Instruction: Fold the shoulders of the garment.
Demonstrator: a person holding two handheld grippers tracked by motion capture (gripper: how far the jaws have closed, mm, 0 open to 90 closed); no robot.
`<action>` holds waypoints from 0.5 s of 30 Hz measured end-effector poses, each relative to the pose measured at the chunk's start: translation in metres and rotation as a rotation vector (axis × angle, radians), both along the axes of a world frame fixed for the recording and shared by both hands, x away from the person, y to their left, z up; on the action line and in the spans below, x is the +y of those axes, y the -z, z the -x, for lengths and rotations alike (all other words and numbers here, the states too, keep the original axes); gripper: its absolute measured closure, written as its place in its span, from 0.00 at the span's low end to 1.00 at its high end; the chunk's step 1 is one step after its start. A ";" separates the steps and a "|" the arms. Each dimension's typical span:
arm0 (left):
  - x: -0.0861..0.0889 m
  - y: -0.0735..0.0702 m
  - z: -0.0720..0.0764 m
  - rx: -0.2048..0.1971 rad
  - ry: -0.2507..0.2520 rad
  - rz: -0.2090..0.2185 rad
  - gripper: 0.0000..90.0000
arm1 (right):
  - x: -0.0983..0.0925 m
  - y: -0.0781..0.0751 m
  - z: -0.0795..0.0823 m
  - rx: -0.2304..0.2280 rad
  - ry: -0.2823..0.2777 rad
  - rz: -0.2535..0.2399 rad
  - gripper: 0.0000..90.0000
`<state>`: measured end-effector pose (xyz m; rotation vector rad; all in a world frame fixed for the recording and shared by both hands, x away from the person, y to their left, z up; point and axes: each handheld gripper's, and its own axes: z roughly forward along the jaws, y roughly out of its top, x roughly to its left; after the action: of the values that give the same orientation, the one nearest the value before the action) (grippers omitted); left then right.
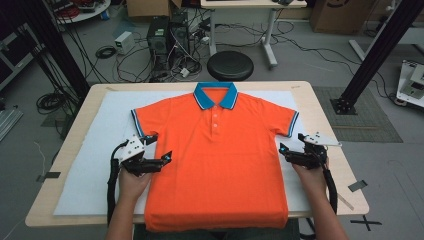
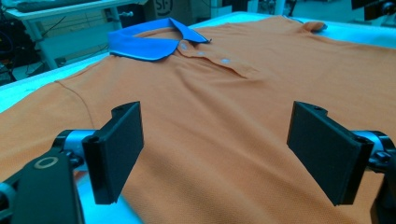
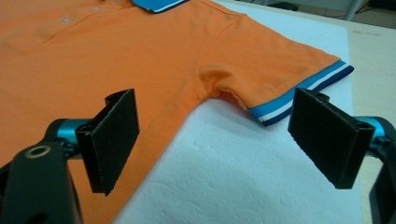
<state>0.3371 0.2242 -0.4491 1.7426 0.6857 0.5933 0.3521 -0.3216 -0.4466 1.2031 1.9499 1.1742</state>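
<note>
Shirt [image 1: 215, 160] lies flat, face up, on a white mat [image 1: 95, 165] across the worktop [image 1: 320, 107], hem hanging over the near edge. It looks soft and light, likely to sag, so side seams or sleeves seem the places to pinch. Left gripper [image 1: 159, 148] and right gripper [image 1: 291, 144] flank it, jaws apart, nothing held. Bare mat either side leaves room.

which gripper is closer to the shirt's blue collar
Left. The left gripper hangs over the polo shirt's body below the blue collar; the right gripper sits off the shirt's side edge, below the sleeve.
</note>
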 end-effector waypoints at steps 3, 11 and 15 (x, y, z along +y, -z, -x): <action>0.003 0.000 -0.002 0.019 -0.014 0.031 0.21 | -0.001 0.000 0.000 -0.012 -0.005 0.002 0.19; 0.003 0.000 -0.002 0.021 -0.009 0.031 0.21 | -0.003 0.000 -0.002 0.006 0.012 -0.026 0.19; 0.004 0.000 -0.003 0.031 -0.007 0.033 0.21 | -0.004 0.000 -0.002 0.008 0.019 -0.036 0.19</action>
<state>0.3403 0.2278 -0.4491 1.7230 0.7194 0.5577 0.3538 -0.3253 -0.4466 1.2437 1.9271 1.2010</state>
